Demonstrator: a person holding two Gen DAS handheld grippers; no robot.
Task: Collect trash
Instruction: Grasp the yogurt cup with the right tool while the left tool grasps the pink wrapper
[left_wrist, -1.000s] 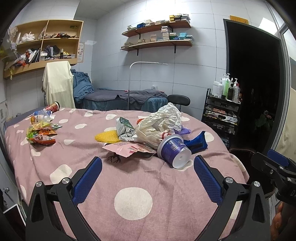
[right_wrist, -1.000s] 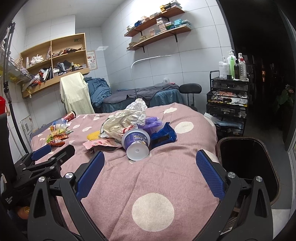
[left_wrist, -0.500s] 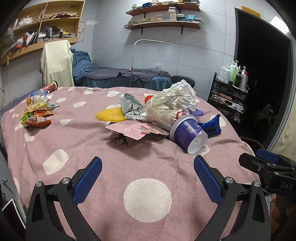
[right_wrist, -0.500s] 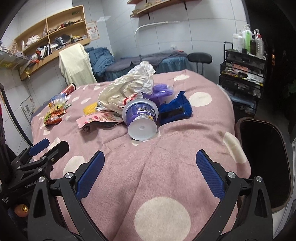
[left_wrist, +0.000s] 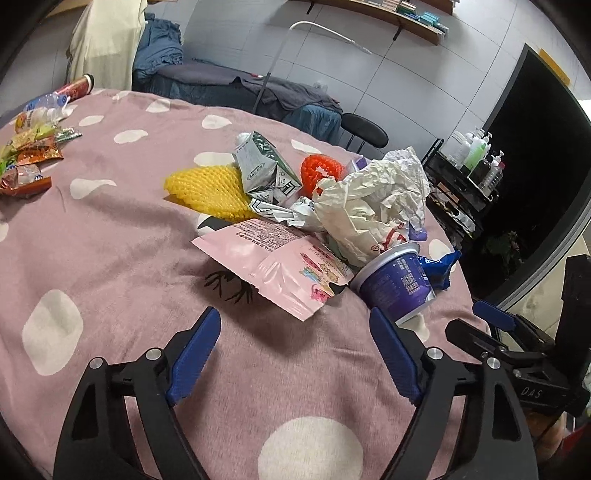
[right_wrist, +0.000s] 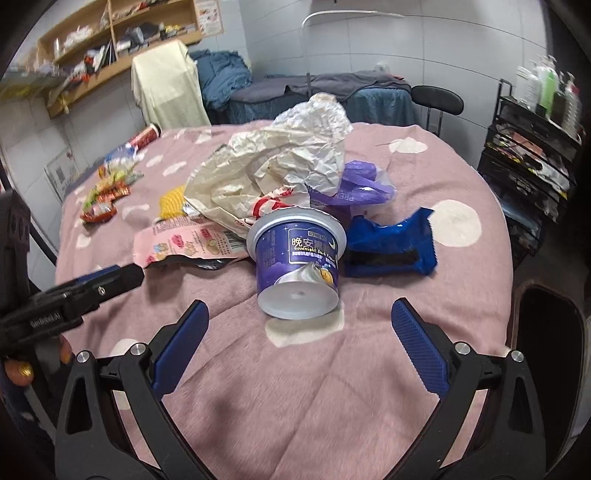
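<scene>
A heap of trash lies on the pink spotted table: a purple tub on its side, crumpled white paper, a pink wrapper, a blue wrapper, a yellow foam net, an orange net and a crushed carton. My left gripper hovers just short of the pink wrapper, its jaws closing with nothing between them. My right gripper is open, its wide-set jaws on either side of the tub's near end without touching it.
Snack packets and a red can lie at the table's far left. A dark bin stands off the table's right edge. A black stool, a bed and a bottle rack are beyond.
Both grippers moved forward and tilted down toward the heap, which now looms larger. The left jaws have narrowed. Nothing on the table has shifted.
</scene>
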